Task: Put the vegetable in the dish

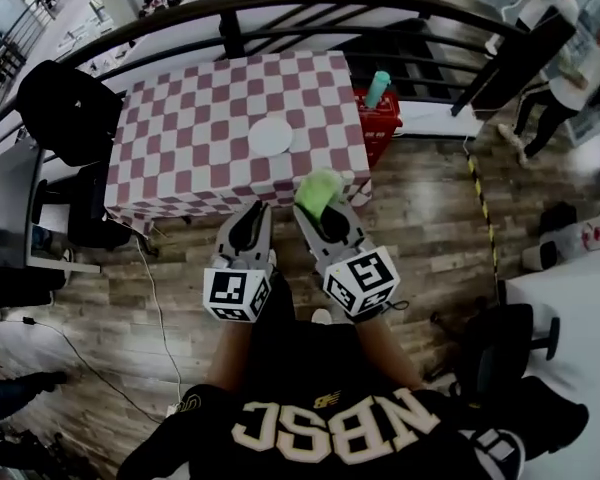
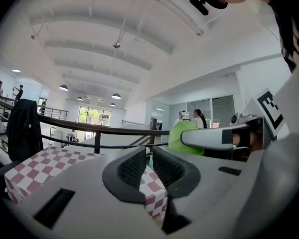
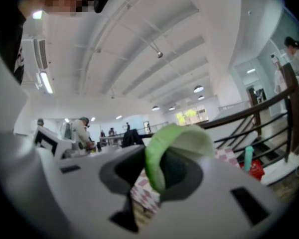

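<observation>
A white round dish [image 1: 270, 135] lies near the middle of the table with the pink-and-white checked cloth [image 1: 190, 138]. My right gripper [image 1: 323, 211] is shut on a pale green leafy vegetable [image 1: 318, 188], held in the air just before the table's near edge. The leaf sticks up between the jaws in the right gripper view [image 3: 174, 143]. My left gripper [image 1: 249, 226] hovers beside it on the left, jaws nearly together with nothing between them [image 2: 149, 156]. From the left gripper view the vegetable [image 2: 182, 136] and the right gripper [image 2: 224, 136] show at the right.
A red basket [image 1: 380, 123] with a teal bottle [image 1: 378, 88] stands at the table's right side. A black railing [image 1: 310, 3] curves behind the table. A dark jacket hangs on a chair [image 1: 65, 108] at the left. A black chair [image 1: 505, 343] and people stand to the right.
</observation>
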### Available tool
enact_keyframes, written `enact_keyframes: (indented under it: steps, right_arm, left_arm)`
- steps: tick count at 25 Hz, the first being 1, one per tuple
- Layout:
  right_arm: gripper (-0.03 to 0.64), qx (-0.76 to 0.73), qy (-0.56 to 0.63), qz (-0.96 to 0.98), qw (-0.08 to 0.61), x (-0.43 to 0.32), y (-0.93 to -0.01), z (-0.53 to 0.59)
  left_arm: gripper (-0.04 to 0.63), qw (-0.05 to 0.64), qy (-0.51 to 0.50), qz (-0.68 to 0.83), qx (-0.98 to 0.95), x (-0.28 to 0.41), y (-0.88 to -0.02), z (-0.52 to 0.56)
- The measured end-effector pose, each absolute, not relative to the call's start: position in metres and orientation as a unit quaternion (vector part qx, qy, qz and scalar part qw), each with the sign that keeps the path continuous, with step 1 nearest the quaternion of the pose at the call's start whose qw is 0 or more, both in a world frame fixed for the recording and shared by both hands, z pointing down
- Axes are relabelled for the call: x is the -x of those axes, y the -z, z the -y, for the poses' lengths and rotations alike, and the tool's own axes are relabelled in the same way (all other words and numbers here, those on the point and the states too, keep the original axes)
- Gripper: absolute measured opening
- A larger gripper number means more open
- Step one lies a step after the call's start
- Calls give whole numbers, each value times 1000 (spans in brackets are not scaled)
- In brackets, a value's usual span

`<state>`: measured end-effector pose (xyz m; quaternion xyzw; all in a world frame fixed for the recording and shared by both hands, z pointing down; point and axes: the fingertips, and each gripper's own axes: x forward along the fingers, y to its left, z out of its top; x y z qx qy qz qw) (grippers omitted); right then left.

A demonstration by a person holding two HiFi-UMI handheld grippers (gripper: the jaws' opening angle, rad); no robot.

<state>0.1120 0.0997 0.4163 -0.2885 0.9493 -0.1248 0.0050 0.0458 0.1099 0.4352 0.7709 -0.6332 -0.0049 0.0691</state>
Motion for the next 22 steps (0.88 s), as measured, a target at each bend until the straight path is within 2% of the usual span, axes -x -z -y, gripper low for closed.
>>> enact_keyframes:
  steps: [9, 16, 22]
  right_arm:
    - [100, 316, 88, -944, -26, -12, -395, 12]
    - [100, 310, 123, -942, -45, 64, -418, 52]
    - [100, 321, 146, -935, -45, 78, -428, 79]
  left_arm:
    - [60, 58, 52, 621, -780, 68, -412, 8]
    - [60, 81, 52, 610, -786, 141, -426, 46]
    - [60, 86, 34, 592, -801, 158, -439, 72]
